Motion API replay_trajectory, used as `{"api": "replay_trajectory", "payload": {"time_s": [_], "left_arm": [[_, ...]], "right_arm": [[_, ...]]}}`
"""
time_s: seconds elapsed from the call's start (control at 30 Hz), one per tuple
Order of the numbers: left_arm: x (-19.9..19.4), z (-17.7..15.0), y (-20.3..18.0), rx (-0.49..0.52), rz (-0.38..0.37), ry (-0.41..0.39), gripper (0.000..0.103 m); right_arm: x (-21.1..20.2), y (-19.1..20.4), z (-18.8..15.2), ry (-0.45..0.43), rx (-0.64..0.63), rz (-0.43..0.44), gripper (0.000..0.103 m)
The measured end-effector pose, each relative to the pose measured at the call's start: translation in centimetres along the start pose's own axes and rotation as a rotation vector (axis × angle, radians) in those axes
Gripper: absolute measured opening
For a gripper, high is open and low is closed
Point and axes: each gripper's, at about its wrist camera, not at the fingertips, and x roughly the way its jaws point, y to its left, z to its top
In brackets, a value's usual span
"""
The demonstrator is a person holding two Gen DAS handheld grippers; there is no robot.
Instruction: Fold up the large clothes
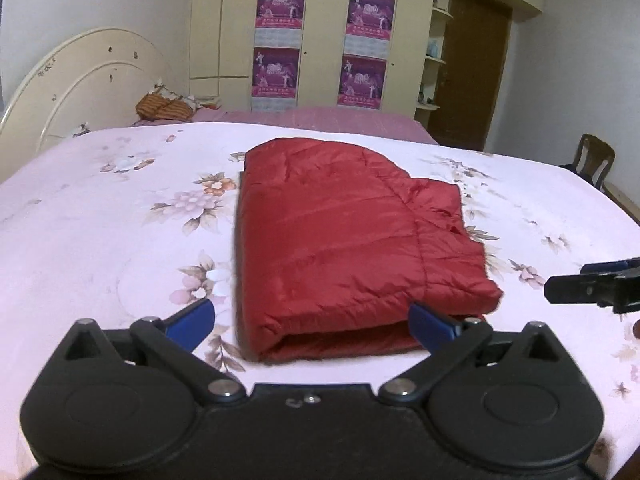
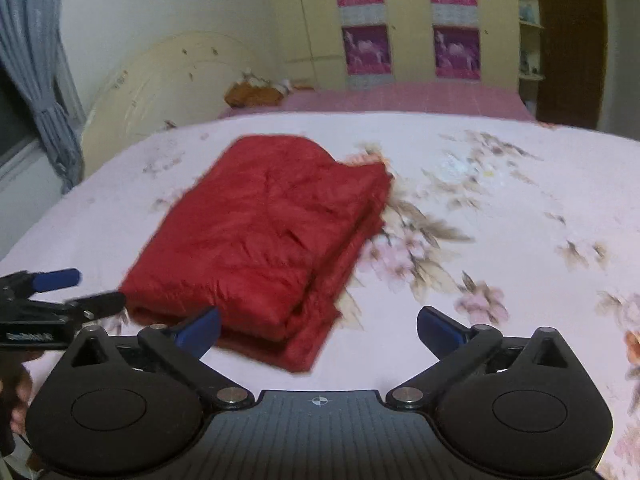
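Left wrist view: red quilted jacket (image 1: pixel 352 240) folded into a thick rectangle, lying mid-bed on the floral pink sheet (image 1: pixel 100 240), fold opening toward the near edge. Left gripper (image 1: pixel 312 322) spread wide, blue fingers (image 1: pixel 192 320) either side of the jacket's near end, gripping nothing. Right gripper (image 1: pixel 592 286) seen at the right edge, apart from the jacket. Right wrist view: right gripper (image 2: pixel 318 330) likewise wide, empty, just near of the jacket (image 2: pixel 272 240); left gripper (image 2: pixel 60 296) at far left beside the jacket's corner. Cream headboard (image 1: pixel 80 80) far left, wardrobe (image 1: pixel 320 40) beyond.

Glossy quilted red jacket (image 1: pixel 344 240) on seemingly matt cotton bedsheet (image 1: pixel 120 240)
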Motion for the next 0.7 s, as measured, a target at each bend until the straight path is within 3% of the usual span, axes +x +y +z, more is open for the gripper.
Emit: {"api": "replay_trajectory", "payload": {"time_s": [0.17, 0.3, 0.7], "left_arm": [[-1.1, -0.1, -1.0, -0.003, 0.038, 0.012, 0.103], [-2.4, 0.2, -1.8, -0.027, 0.011, 0.012, 0.103], [-10.4, -0.4, -4.7, -0.035, 0.025, -0.029, 0.103]], "right_arm": [[-0.9, 0.8, -1.1, -0.007, 0.015, -0.049, 0.103], [-2.6, 1.0, -1.5, -0.006, 0.024, -0.071, 0.103], [-12.8, 3.7, -3.7, -0.095, 0.028, -0.103, 0.103]]}}
